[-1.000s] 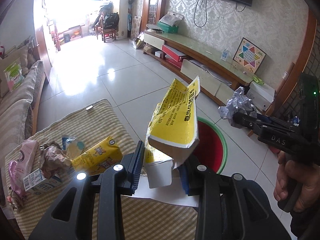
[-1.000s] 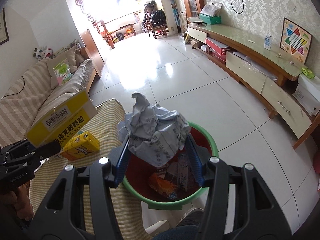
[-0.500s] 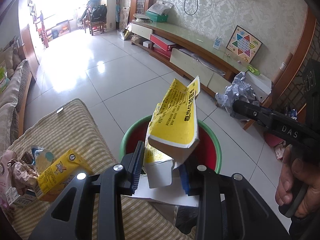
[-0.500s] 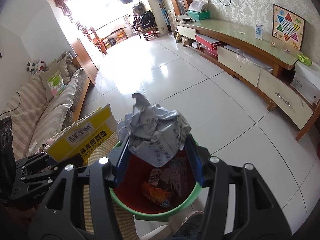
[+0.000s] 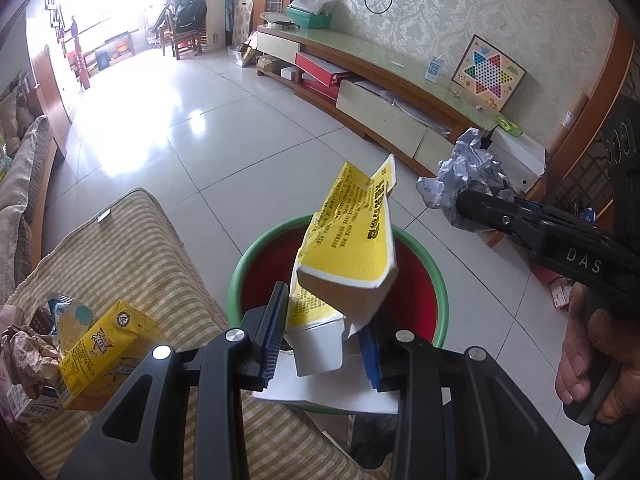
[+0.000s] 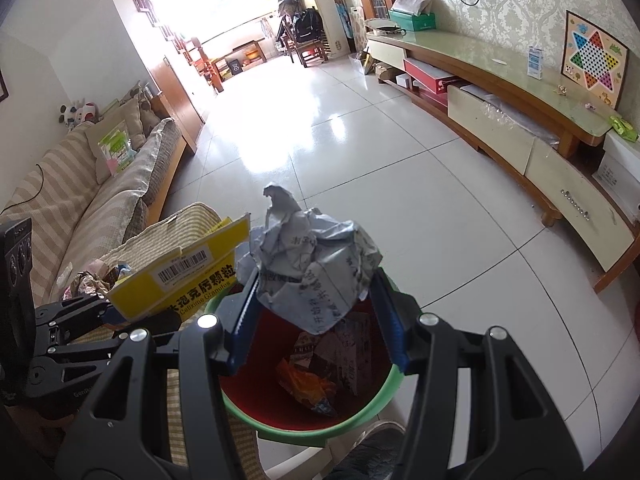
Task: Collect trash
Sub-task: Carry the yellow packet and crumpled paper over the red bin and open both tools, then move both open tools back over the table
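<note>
1. Since one second ago, both grippers have moved from beside the table to over the bin (image 5: 438,280); the box and the paper remain clamped.
2. Left gripper (image 5: 324,340): jaws closed on the lower, white end of a torn yellow box (image 5: 352,248). The box tilts up and to the right, above the bin's near rim.
3. Right gripper (image 6: 316,320): jaws closed on a crumpled paper wad (image 6: 316,268), held directly above the bin's opening.
4. Bin: red inside, green rim, standing on the tiled floor (image 6: 360,152), just beside the striped table (image 5: 132,248). Printed paper and an orange wrapper (image 6: 304,384) lie in it.
5. Still on the table, at its left end: a yellow carton (image 5: 108,356), a brown crumpled wrapper (image 5: 28,356) and other small packets.
</note>
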Demonstrator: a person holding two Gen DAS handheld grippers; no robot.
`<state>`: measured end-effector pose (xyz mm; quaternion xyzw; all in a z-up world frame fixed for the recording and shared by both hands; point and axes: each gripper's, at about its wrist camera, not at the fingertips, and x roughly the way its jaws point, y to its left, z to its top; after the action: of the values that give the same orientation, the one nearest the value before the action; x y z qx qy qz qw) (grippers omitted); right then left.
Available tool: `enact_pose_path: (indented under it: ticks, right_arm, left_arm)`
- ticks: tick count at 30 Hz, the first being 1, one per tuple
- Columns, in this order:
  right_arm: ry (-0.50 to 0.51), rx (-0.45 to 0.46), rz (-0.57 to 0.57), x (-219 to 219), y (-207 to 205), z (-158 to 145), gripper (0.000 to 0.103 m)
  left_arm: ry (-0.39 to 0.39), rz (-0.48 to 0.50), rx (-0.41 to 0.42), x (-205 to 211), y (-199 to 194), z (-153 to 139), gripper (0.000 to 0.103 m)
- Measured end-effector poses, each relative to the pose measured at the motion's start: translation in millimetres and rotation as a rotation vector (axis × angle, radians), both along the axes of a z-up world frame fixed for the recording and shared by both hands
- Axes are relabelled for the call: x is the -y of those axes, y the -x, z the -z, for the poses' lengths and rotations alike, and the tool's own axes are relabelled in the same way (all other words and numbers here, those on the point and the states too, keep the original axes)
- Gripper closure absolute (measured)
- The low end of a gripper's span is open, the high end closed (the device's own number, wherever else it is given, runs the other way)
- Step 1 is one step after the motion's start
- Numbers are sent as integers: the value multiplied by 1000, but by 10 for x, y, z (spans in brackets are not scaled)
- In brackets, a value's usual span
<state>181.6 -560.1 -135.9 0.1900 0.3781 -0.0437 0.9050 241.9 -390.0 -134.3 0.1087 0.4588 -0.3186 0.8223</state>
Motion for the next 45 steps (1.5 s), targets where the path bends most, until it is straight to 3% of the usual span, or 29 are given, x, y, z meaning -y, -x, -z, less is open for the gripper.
enact_pose_path:
  ticks: [4,12,19,23,31,45]
  right_arm:
    - [-1,-4,-7,-2,-53,18,51]
    - [18,-19,-37,-139,-140,12,49]
    - [38,-28,-60,-343,-100,-11,29]
    - [72,-36,-59,-460,-68,-48,7]
    - [119,-55,-82,-740,-20,-141,5]
    - [169,-25,-202,-1659,-53,-436,5]
  left_arm:
    - [6,0,-8,-20,-19,-13,72]
    - [21,-57,15,-310,-46,-104,55]
    - [46,-132,34,-726,-27,-268,53]
    - [59,-160,46,-942,28,-348,47]
    - [78,-208,74,-1365,184,-513,41]
    - [108,-377,123,-2496,495,-705,8]
